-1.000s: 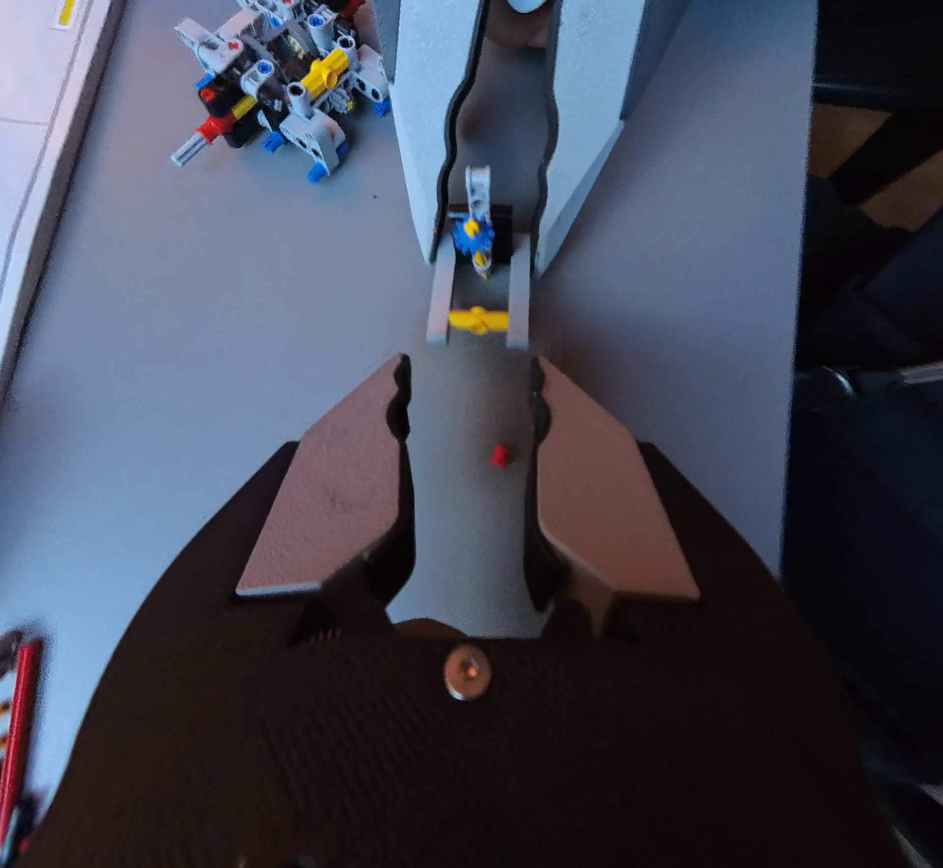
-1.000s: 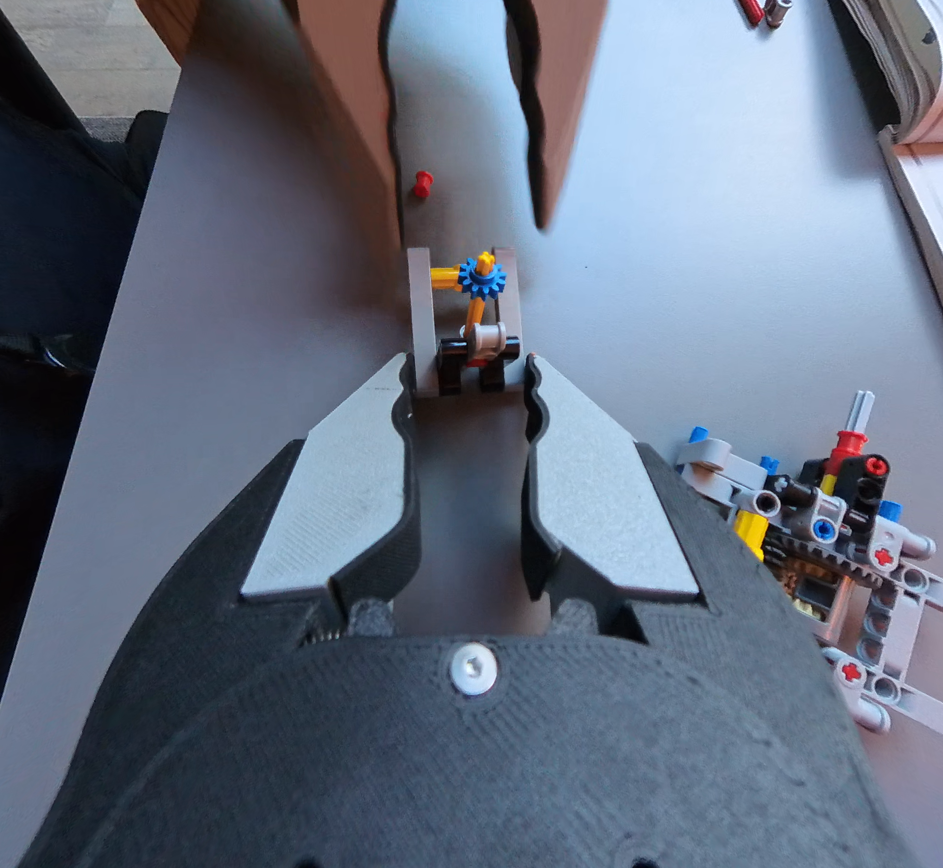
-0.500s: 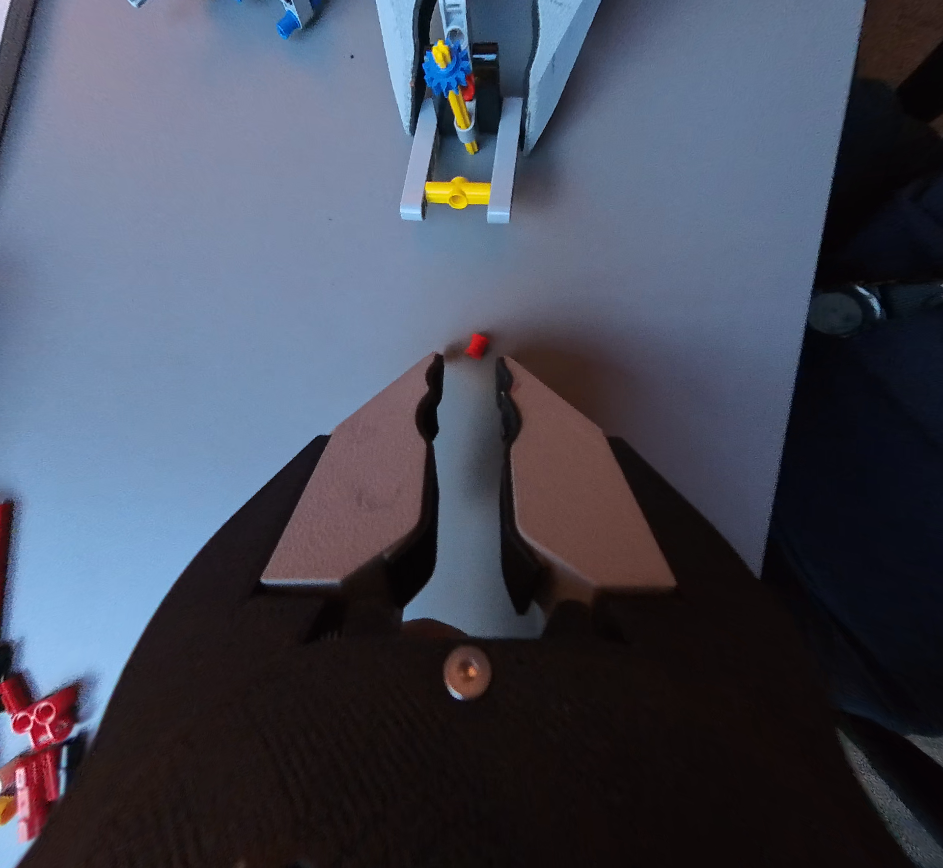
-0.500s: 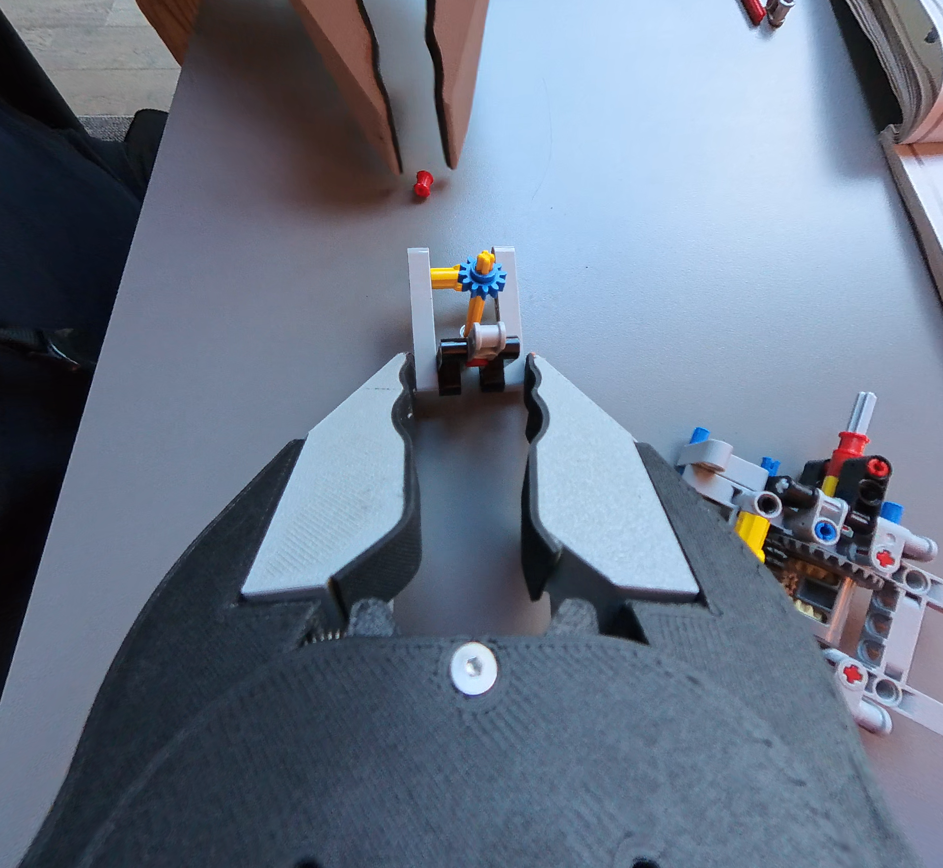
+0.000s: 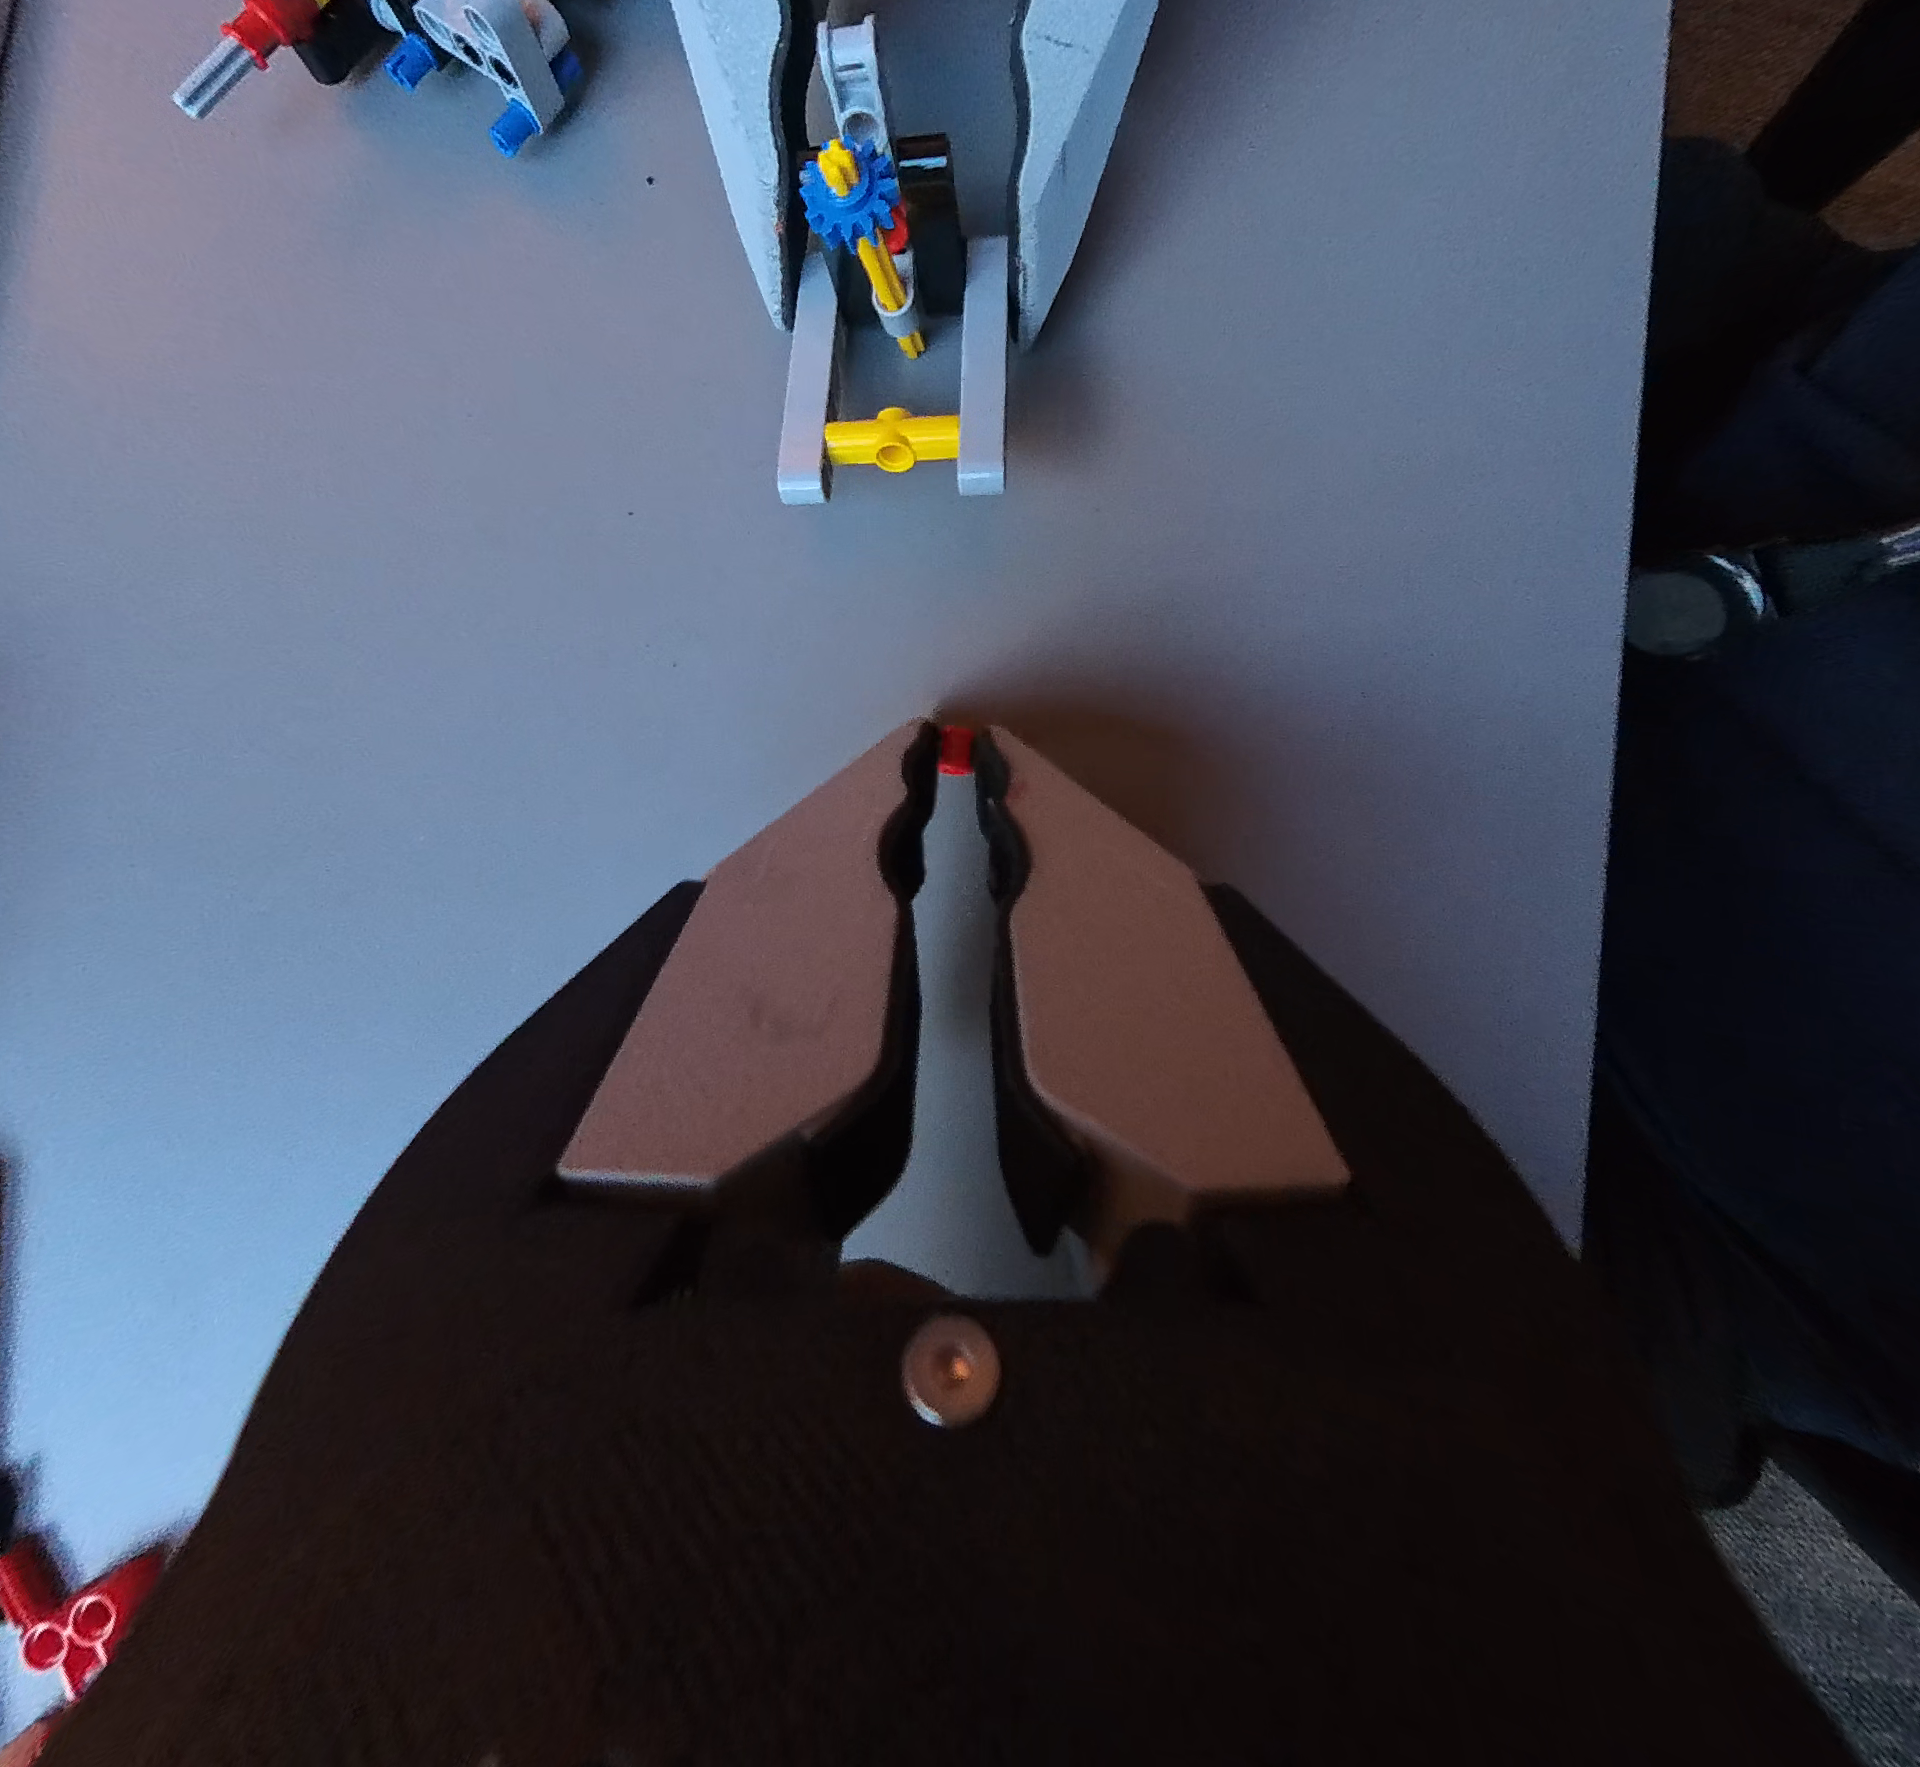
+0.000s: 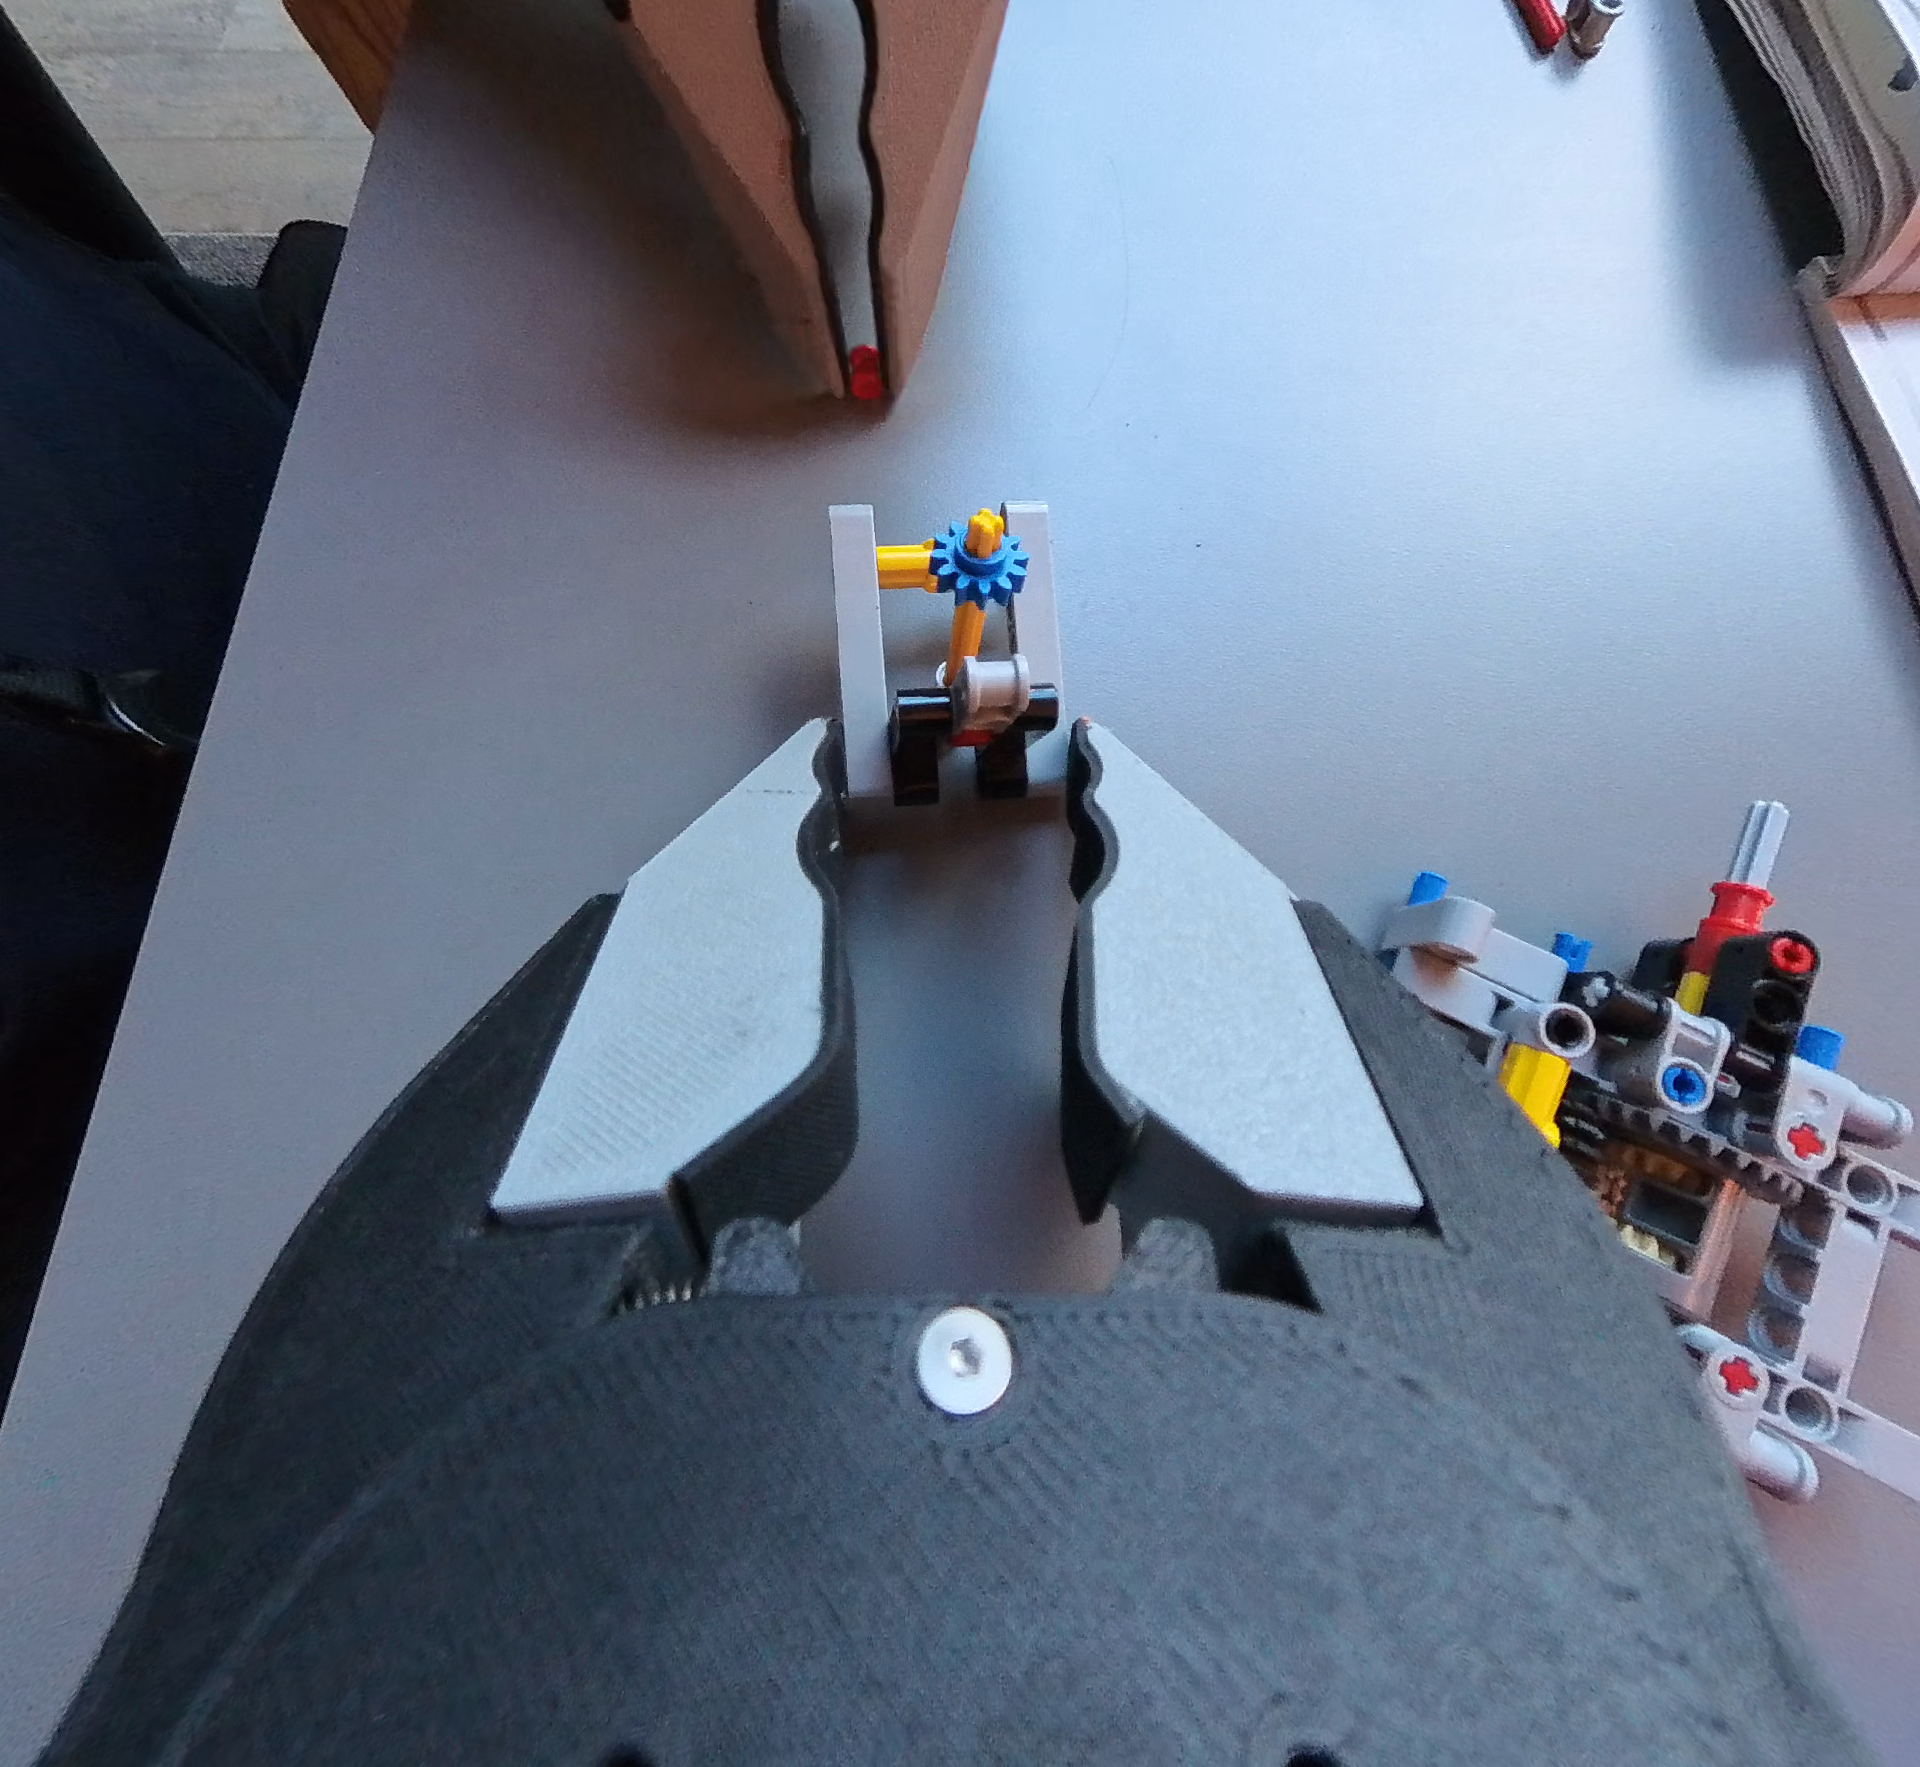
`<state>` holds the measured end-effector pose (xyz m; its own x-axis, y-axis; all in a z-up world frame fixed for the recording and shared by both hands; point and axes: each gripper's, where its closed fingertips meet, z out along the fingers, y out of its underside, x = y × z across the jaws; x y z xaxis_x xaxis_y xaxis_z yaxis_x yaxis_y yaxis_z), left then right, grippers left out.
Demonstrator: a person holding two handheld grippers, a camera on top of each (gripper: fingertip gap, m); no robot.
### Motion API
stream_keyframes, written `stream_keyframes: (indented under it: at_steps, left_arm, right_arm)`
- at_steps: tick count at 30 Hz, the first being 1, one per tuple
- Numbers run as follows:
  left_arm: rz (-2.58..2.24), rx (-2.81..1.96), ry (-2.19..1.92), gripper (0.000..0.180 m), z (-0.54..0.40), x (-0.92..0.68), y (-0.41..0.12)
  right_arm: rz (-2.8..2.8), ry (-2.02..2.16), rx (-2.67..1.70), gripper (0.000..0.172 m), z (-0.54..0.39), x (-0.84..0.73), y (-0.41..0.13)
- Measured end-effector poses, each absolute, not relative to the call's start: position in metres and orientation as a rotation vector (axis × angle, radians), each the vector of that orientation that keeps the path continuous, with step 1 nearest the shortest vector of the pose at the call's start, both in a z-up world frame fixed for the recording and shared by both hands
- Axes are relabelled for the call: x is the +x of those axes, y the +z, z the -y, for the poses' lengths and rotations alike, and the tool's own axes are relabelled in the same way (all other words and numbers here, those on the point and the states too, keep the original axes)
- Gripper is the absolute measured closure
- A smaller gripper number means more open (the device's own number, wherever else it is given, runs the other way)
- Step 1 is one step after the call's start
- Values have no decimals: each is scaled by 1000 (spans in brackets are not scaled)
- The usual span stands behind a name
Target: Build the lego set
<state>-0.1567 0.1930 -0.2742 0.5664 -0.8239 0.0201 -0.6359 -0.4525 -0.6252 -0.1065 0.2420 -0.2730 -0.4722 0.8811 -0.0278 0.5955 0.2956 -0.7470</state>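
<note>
Your left gripper [image 5: 954,749] is pinched on the tiny red peg [image 5: 953,747] at twelve o'clock – light, hard, slippery – while your right gripper [image 6: 951,761] clamps the small frame [image 6: 940,668] by its rails.

Left gripper [image 5: 957,749], black ribbed printed body, tan flat-faced fingers [image 5: 800,969] with wavy black pads, silver screw [image 5: 951,1383]; right gripper [image 6: 951,761], dark grey body, pale grey fingers [image 6: 717,1011], silver screw [image 6: 964,1372]

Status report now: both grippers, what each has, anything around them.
Left gripper shut on small red bush, low on grey table. Right gripper clamping grey frame assembly by both beams. Larger brick build right of it, untouched.
</note>
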Motion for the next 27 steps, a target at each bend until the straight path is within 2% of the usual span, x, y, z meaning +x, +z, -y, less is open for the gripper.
stream_keyframes:
  at_steps: [27]
  left_arm:
    - [-1062, -2145, -512, 177, -193, -151, -273]
  right_arm:
    - [2189, 902, -1211, 132, -232, -108, -273]
